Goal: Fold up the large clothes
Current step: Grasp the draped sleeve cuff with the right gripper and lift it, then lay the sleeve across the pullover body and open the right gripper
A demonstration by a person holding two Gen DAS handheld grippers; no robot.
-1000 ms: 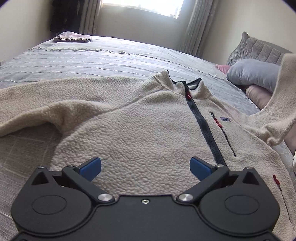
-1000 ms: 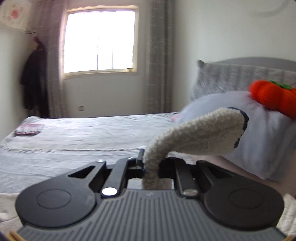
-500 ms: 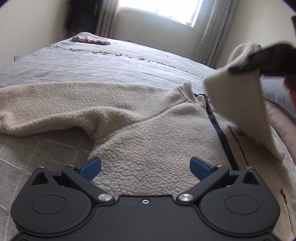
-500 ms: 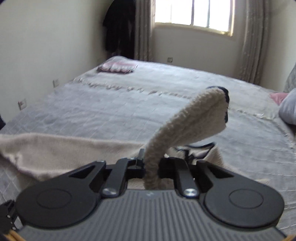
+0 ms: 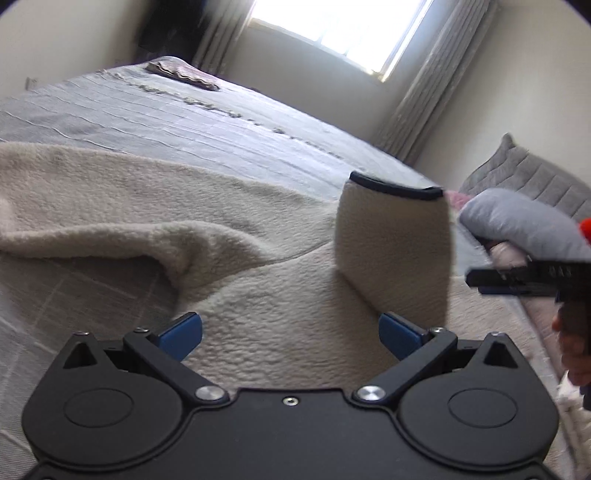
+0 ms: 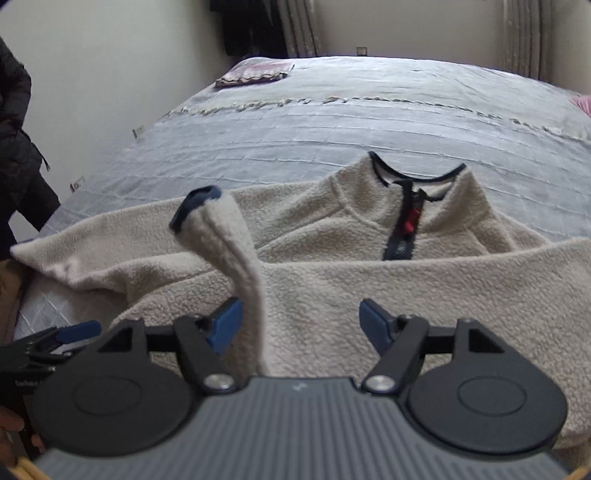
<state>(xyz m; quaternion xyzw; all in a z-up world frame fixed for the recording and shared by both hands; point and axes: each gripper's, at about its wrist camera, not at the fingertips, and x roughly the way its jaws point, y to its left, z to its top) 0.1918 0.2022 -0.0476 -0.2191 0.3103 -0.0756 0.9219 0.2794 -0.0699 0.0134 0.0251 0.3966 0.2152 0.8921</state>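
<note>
Where the grey quilted bedspread (image 6: pixel 332 122) covers the bed, one cream fleece pullover (image 6: pixel 406 295) lies front up, collar toward the far side, dark zip placket with red pull (image 6: pixel 407 226) at the neck.

Surroundings: folded pinkish cloth (image 6: pixel 255 72) at the far corner of the bed; grey pillows (image 5: pixel 517 221) and a red-orange item (image 5: pixel 585 230), cut off by the frame edge, at the head end; curtained window (image 5: pixel 343 33); dark garment hanging by the far wall; a person's dark padded sleeve (image 6: pixel 14 147) at the left edge of the right wrist view.

Obstruction: the pullover's sleeve (image 6: pixel 229 251), dark-bound cuff uppermost, stands across the chest and hides part of the body in both views.

Writing: a small label on the placket and markings on the other tool's side, both too blurred to read.

Right gripper (image 6: pixel 301 323): jaws opening, set wide; the sleeve rises between them against the left blue pad (image 6: pixel 225 326), not clamped.

Left gripper (image 5: pixel 290 334): jaws wide apart over the fleece body, holding nothing.
</note>
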